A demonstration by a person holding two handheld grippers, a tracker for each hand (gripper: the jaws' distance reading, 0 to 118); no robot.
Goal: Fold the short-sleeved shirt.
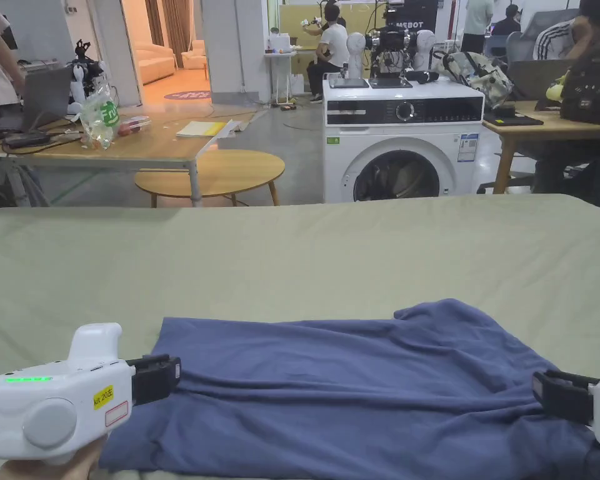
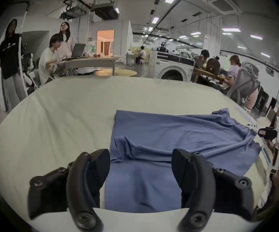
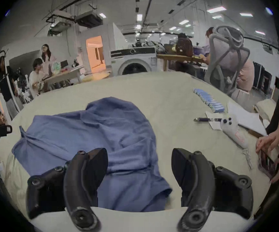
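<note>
**Across the lower frame: blue shirt between two spread grippers**

In the head view's lower half, the blue short-sleeved shirt (image 1: 355,387) lies rumpled on the pale green sheet (image 1: 292,262). The left gripper (image 2: 140,162) at lower left and the right gripper (image 3: 139,162) at lower right both have jaws spread apart, holding nothing.

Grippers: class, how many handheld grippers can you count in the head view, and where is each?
2. The left gripper is at the blue shirt's left edge; the right gripper is at its right edge.
</note>
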